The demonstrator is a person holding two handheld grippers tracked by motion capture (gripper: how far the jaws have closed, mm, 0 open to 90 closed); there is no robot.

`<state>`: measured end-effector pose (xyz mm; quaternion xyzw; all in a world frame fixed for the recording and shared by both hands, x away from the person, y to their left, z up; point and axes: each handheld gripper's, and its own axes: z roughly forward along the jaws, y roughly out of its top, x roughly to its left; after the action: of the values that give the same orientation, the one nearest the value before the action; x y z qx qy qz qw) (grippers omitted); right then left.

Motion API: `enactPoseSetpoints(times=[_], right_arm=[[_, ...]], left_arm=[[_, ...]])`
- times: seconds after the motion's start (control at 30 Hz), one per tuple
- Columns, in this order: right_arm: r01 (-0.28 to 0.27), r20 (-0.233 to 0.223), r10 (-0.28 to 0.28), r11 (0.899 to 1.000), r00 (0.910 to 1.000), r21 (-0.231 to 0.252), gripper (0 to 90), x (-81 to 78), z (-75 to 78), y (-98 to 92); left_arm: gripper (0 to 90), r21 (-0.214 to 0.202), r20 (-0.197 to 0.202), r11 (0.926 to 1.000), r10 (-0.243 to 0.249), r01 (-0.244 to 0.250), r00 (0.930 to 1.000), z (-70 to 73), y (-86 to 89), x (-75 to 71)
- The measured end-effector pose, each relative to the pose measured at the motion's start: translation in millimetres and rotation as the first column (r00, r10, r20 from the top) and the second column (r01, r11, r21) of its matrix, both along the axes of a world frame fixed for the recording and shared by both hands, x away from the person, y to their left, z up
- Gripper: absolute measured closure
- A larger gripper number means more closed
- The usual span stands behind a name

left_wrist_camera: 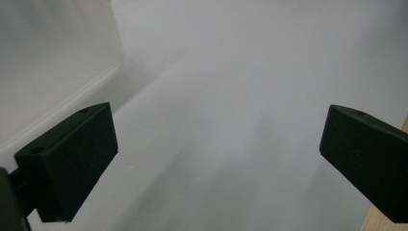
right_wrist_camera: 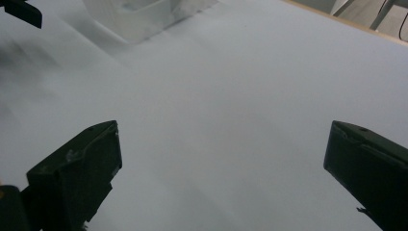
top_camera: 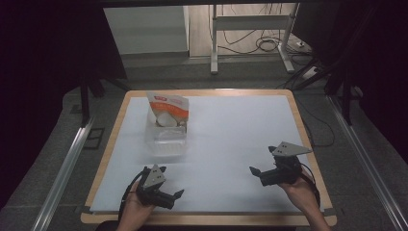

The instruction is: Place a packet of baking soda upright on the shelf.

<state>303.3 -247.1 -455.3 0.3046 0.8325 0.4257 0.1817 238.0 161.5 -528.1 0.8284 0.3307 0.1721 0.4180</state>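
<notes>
Both grippers are sitting low at the near edge of the table, one in each hand, and neither has anything in it. The left gripper is at the near left, its jaws spread wide with nothing but white tabletop between them in its own view. The right gripper is at the near right, angled toward the left — same deal, jaws wide apart over bare white surface.

The stuff they'd be working with is further back on the left side: a clear plastic container, and just behind it, at its far end, an orange and white snack bag standing upright. Can't tell if the bag is touching the container or actually inside it. The container is well apart from both grippers — closer to the left one. The right gripper view catches the container at the top edge, blurry.
</notes>
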Motion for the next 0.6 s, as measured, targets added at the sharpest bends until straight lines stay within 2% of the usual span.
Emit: enactPoseSetpoints(times=[0.27, 0.6], right_arm=[[0.019, -0.021, -0.019, 1.000, 0.9996, -0.001, 0.0, -8.5, -9.4, -10.2], [0.025, -0.007, -0.025, 0.999, 0.9997, -0.025, 0.0, -19.6, -19.8, -19.2]], left_arm=[[0.0, 0.004, 0.000, 1.0000, 0.001, -0.001, 1.0000, 0.0, 0.0, 0.0], [0.0, 0.007, 0.000, 1.0000, 0.003, -0.003, 1.0000, -0.2, 0.0, 0.1]])
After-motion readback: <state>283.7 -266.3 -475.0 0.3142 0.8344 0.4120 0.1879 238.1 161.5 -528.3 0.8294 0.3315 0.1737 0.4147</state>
